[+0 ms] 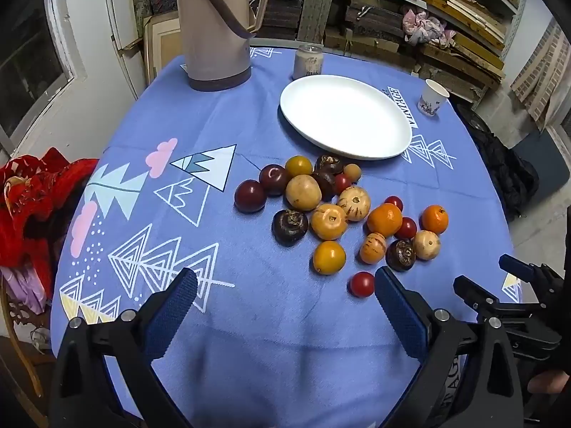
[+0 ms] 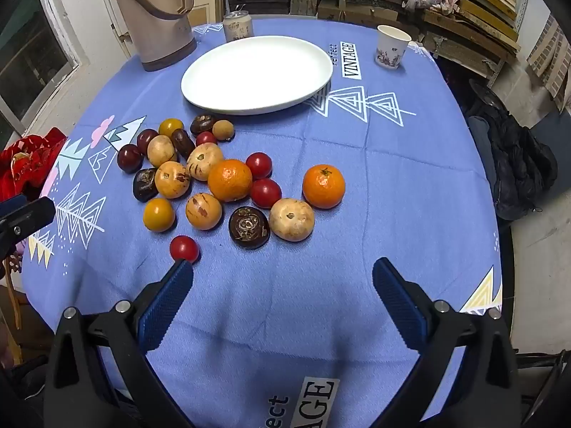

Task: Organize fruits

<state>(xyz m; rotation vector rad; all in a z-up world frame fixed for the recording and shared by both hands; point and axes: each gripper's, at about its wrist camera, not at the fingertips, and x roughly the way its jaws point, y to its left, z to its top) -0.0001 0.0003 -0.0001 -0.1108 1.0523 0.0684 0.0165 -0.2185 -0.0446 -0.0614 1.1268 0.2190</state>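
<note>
Left tongs (image 1: 285, 290): jaws spread wide apart, nothing between them, held low over the near edge of the tabletop (image 1: 249, 321).
Right tongs (image 2: 283, 280): jaws likewise spread wide, nothing gripped (the blue pads face each other across bare cloth).
Nearest fruit: a small red tomato (image 2: 184, 248) lies on the cloth just beyond the tip of the right tongs' left finger; in the left wrist view the same tomato (image 1: 362, 284) sits just beside the left tongs' right finger.
Fruit cluster: a loose pile on the blue patterned tablecloth (image 2: 392, 178), between the tongs and the plate.
Near row: a yellow tomato (image 2: 158, 214), a striped tan fruit (image 2: 203, 211), a dark water chestnut (image 2: 249, 227) and a pale round fruit (image 2: 291, 219).
Middle row: two oranges, one inside the pile (image 2: 230, 180) and one (image 2: 323, 186) set slightly apart to the right; two red tomatoes lie between them.
Far row: dark plums (image 2: 130, 158), a further yellow tomato (image 2: 171, 127) and a small tan fruit (image 2: 223, 130), near the plate's edge.
Plate (image 2: 221, 89): white, oval, nothing on it, beyond the pile.
Far edge: a beige thermos jug (image 2: 157, 21) at far left, a can (image 2: 238, 26) behind the plate, a paper cup (image 2: 392, 47) at far right.
Background: shelves of stacked boards (image 2: 464, 0).
</note>
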